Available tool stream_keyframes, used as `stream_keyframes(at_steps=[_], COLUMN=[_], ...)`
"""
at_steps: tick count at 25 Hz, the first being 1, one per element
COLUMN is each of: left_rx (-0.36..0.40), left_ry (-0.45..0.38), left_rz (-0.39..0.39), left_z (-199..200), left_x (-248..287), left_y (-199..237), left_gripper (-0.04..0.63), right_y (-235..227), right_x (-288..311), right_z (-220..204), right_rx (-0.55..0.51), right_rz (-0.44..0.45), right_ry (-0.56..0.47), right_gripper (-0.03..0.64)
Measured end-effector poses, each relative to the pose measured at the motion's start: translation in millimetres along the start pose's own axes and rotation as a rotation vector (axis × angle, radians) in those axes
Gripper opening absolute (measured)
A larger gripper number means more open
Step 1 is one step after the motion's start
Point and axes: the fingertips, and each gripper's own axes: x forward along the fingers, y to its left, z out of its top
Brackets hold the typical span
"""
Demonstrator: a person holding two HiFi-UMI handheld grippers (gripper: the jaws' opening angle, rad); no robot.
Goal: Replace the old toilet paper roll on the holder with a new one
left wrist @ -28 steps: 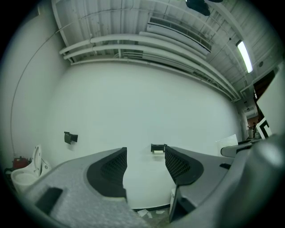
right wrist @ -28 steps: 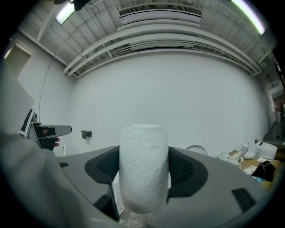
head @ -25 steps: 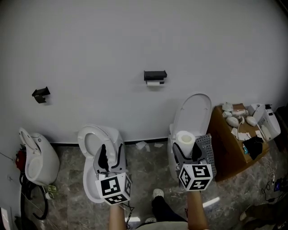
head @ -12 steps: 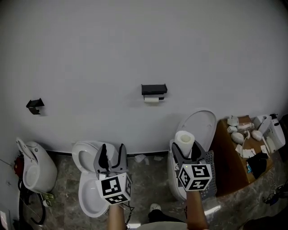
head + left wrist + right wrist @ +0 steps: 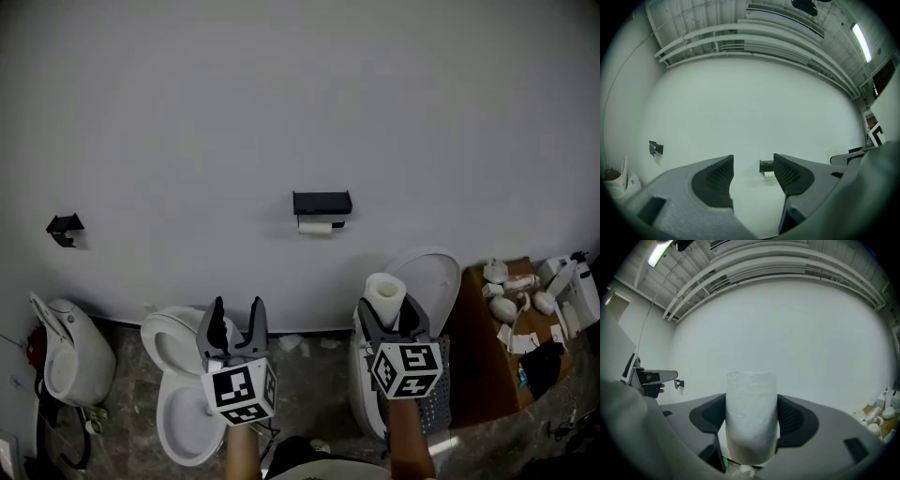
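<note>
A black wall holder (image 5: 322, 203) carries a thin, nearly used-up white roll (image 5: 315, 227); the left gripper view shows the same holder (image 5: 766, 166) far off between the jaws. My left gripper (image 5: 234, 323) is open and empty, well below and left of the holder. My right gripper (image 5: 386, 314) is shut on a full white toilet paper roll (image 5: 384, 298), held upright below and right of the holder. That new roll (image 5: 751, 416) fills the middle of the right gripper view, squeezed between both pads.
A white toilet (image 5: 183, 394) sits below my left gripper, another with its lid up (image 5: 427, 281) behind my right one. A brown box with clutter (image 5: 525, 323) stands at right. A small black bracket (image 5: 64, 228) is on the wall at left, above a white fixture (image 5: 66, 352).
The head view has tilted upward, so the holder, toilets and box sit lower in the picture. Both grippers stay in place; the right one still holds the roll.
</note>
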Motion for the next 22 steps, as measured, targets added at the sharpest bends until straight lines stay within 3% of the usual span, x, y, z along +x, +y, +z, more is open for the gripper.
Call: stream_keyframes(at_steps=[9,22], left_rx=[0.010,0.008], left_ry=[0.012,0.001], left_rz=[-0.028,-0.111], left_z=[-11.3,-16.2], left_x=[67.2,203.0], left_y=[6.3,27.0], left_gripper=[0.247,0.247], right_y=[-13.2,-37.1], right_x=[64.3,174.5], right_z=[-3.8,10.5], right_rx=[0.010,0.014], right_rz=[-0.018,-0.116], right_ry=[0.007,-0.013], right_gripper=[0.307,0.307])
